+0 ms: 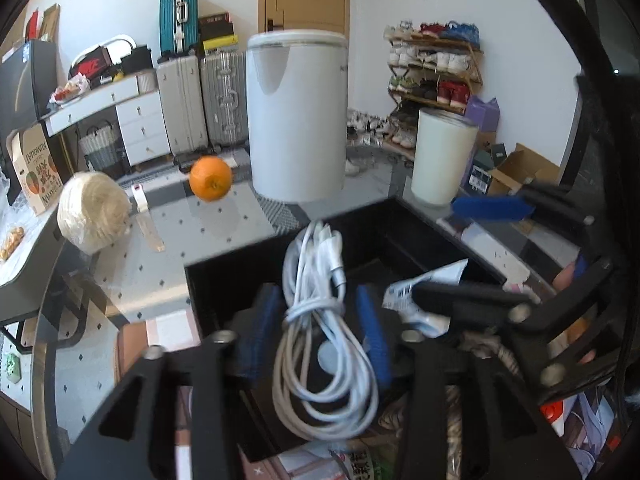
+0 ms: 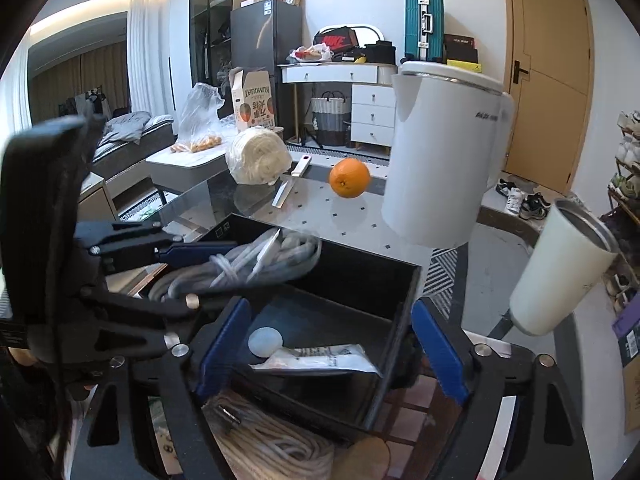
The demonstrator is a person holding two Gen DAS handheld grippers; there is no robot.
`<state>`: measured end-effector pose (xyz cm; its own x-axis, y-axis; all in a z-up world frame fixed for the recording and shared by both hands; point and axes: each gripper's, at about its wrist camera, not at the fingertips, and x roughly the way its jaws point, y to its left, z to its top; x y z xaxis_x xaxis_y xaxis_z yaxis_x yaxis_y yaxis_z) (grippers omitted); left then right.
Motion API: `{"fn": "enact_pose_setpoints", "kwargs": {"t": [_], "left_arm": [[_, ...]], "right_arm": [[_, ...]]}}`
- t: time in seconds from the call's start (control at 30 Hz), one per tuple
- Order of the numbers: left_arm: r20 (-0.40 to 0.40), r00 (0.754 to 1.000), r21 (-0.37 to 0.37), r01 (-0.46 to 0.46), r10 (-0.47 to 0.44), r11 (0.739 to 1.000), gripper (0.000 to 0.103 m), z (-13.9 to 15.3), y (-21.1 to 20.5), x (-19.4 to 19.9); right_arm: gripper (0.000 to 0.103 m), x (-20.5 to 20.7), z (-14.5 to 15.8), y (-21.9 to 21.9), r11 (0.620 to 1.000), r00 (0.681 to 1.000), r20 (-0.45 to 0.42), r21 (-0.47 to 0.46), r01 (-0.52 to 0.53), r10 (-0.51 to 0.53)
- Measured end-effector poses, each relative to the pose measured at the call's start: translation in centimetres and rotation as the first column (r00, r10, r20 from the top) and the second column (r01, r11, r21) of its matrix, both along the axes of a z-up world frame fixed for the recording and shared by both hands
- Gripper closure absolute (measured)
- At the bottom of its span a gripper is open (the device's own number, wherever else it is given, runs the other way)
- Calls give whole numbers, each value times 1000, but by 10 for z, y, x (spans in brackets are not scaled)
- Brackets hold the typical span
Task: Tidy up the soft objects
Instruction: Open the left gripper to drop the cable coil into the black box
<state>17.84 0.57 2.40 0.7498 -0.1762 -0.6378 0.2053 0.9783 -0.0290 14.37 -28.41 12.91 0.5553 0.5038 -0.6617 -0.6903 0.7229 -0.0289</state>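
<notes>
White cable bundle lies between released left gripper pads, over black box.

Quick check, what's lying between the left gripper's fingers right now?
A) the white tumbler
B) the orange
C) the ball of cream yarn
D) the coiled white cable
D: the coiled white cable lies in the black box between the left gripper fingers; the orange sits far back on the table.
</notes>
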Motion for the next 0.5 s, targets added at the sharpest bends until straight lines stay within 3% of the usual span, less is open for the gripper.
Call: {"fn": "enact_pose_setpoints", "kwargs": {"t": [0.17, 0.23, 0.33, 0.4, 0.5], "left_arm": [[3, 1000, -14, 6, -6, 1000, 42, 2, 2, -11], [9, 1000, -25, -4, 4, 1000, 21, 5, 5, -17], [46, 999, -60, -11, 14, 998, 6, 15, 10, -32], [66, 997, -69, -40, 45, 997, 0, 19, 13, -42], [63, 995, -74, -72, 77, 995, 0, 20, 16, -54]], "right_arm": [[13, -7, 10, -14, 1000, 999, 20, 9, 28, -29], [12, -12, 14, -22, 999, 999, 23, 19, 43, -44], [11, -14, 17, -32, 997, 998, 2, 42, 60, -60], [1, -18, 18, -40, 996, 997, -22, 58, 71, -70], [1, -23, 18, -50, 993, 994, -63, 79, 92, -87]]}}
